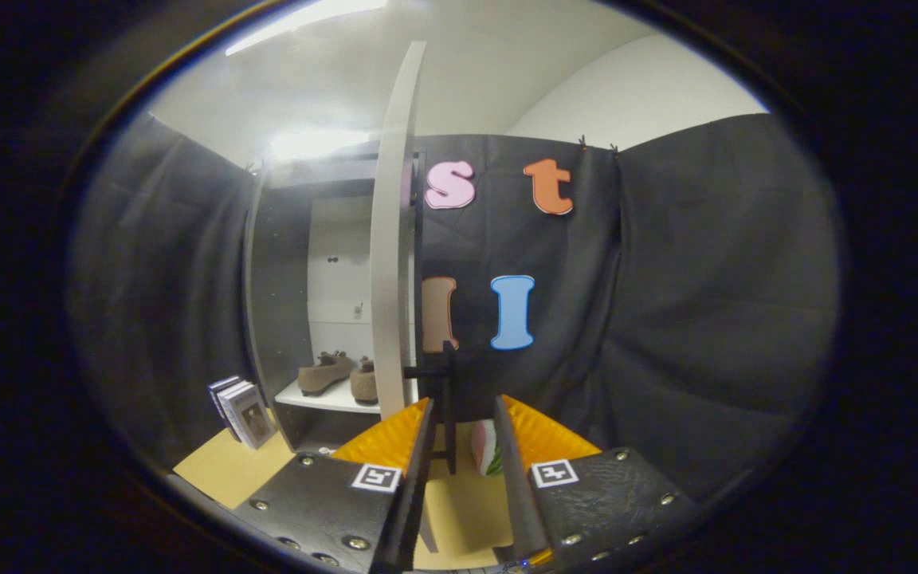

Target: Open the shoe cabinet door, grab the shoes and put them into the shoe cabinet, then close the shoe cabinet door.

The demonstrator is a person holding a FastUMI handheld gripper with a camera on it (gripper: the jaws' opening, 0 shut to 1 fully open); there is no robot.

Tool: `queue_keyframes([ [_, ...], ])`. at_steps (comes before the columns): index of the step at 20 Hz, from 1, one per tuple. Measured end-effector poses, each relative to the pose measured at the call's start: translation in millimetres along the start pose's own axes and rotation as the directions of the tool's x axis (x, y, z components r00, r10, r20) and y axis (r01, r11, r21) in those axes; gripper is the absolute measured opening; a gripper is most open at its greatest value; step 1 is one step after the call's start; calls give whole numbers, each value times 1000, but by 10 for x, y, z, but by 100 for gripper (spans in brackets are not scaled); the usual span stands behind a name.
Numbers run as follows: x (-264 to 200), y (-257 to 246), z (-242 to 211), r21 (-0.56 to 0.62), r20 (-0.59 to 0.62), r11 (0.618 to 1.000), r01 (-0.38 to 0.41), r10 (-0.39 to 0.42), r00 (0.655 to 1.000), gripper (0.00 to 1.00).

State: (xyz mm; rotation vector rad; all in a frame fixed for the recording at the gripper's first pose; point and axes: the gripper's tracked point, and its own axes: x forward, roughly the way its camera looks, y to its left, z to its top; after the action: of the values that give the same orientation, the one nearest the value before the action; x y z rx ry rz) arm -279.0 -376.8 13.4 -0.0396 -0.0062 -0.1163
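Gripper view shows the gripper (pixel 463 446) with its fingers slightly apart, clamped on nothing; the thin black door handle (pixel 445 399) stands just ahead, against the left finger's tip. The tall white cabinet door (pixel 391 239) is swung open, edge-on, upright, directly beyond the fingers. The brown suede shoes (pixel 339 375) already sit side by side on the white shelf (pixel 323 396) inside the dark shoe cabinet (pixel 276 279), to the door's left. Closing looks like the remaining step: push the door leftward.

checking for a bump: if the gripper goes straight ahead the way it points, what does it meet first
Probably the dark handle on the open cabinet door, just ahead between the open gripper's fingers; depth is unclear.
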Motion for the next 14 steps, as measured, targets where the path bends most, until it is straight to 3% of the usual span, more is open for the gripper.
queue_keyframes([
  [7, 47, 88, -47, 51, 8, 998, -46, 46, 999, 46],
  [10, 10, 179, 5, 56, 7, 992, -112, 112, 994, 46],
  [14, 95, 821, -121, 58, -1, 976, -211, 211, 977, 46],
])
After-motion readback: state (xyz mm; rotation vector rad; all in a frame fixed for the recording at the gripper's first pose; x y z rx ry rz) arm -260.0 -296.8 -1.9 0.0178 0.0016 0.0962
